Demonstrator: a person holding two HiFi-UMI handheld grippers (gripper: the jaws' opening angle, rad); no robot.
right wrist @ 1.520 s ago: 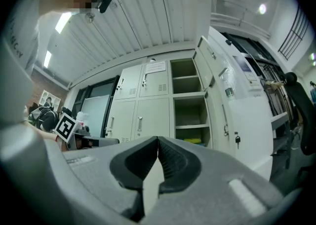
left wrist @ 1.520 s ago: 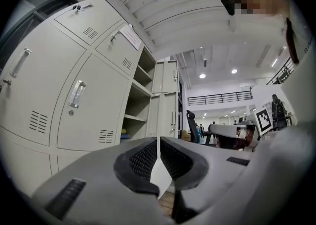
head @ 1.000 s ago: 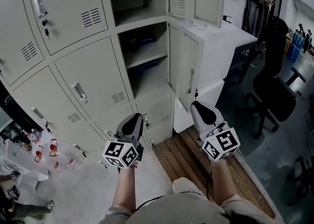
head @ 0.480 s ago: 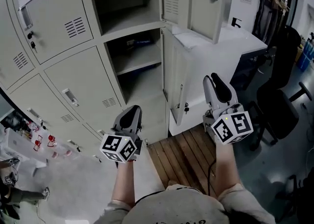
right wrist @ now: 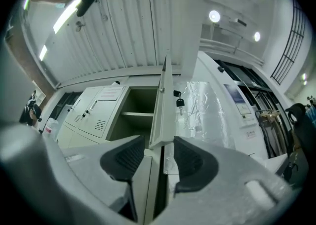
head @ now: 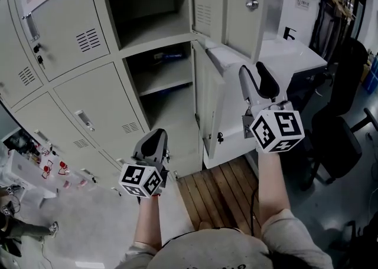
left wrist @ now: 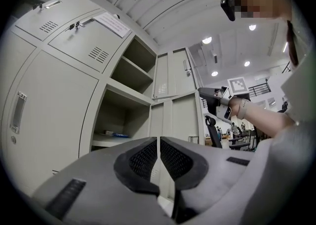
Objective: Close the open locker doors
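Note:
The grey lockers [head: 88,85] have two doors standing open at their right end, an upper door [head: 227,2] and a lower door [head: 208,94] with keys [head: 220,138] hanging from it. My right gripper [head: 255,79] is raised just right of the lower door, and its jaws are opening. In the right gripper view the upper door's thin edge [right wrist: 163,95] lines up with the gap of the right gripper [right wrist: 159,151], and the pads touch nothing. My left gripper [head: 153,139] hangs low before the closed lockers, shut and empty [left wrist: 158,145].
A white cabinet [head: 292,55] wrapped in plastic stands right behind the open doors. A black office chair [head: 345,126] is at the right. I stand by a wooden pallet [head: 218,188]. Small red items [head: 53,170] lie at the lower left.
My right gripper has risen and moved towards the open doors, and its jaws have spread apart. The left gripper has stayed low and shut.

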